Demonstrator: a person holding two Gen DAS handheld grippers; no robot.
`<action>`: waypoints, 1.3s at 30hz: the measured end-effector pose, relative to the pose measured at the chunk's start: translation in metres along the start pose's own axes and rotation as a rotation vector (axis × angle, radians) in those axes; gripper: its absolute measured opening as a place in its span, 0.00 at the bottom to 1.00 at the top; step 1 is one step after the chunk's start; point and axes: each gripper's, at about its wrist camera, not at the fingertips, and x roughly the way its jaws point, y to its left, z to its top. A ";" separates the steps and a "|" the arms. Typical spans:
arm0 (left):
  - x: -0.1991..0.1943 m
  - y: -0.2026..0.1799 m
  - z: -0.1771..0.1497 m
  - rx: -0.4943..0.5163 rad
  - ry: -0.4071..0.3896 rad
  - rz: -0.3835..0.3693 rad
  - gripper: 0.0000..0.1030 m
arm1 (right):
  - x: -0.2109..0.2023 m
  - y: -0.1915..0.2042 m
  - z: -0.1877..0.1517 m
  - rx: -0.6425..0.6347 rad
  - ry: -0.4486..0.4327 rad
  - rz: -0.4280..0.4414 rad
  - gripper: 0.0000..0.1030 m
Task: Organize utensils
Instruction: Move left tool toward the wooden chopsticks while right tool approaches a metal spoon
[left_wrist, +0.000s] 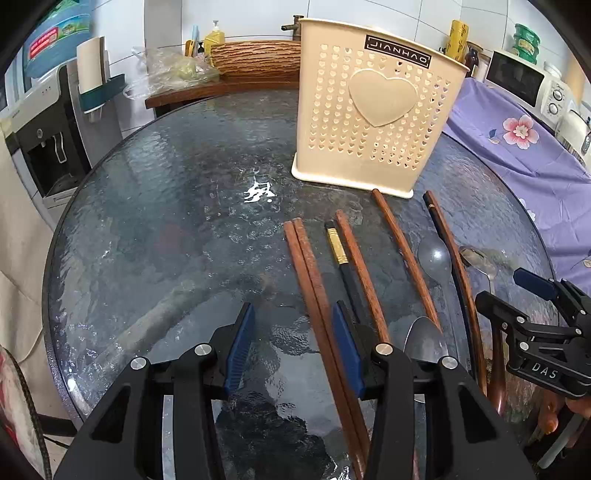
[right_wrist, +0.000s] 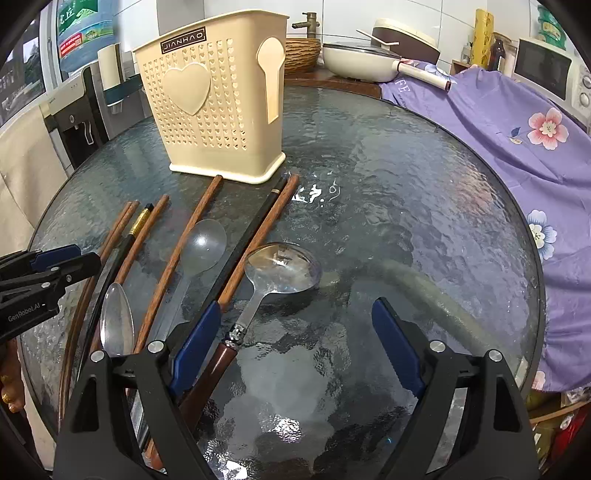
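Left tongs (left_wrist: 293, 345) parted, right tongs (right_wrist: 297, 347) spread wide, both angled downward.

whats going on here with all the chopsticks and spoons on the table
A person is holding a gripper in each hand over a round glass table, about to sort utensils into the cream holder. The holder looks empty so far. Wooden chopsticks, a black chopstick with a gold band and several spoons, including a large metal one, lie loose on the glass. The left gripper is open over the pair of wooden chopsticks; the right gripper is open near the large spoon's handle. Nothing is held.
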 end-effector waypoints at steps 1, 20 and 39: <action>0.000 0.001 0.000 0.000 -0.002 0.003 0.42 | 0.000 0.000 0.000 0.001 -0.001 0.002 0.81; 0.009 -0.005 0.003 0.049 0.019 0.061 0.42 | -0.002 0.000 -0.003 0.001 -0.005 -0.012 0.81; 0.025 0.007 0.027 0.028 0.068 0.072 0.37 | 0.014 -0.005 0.021 0.081 0.098 0.009 0.69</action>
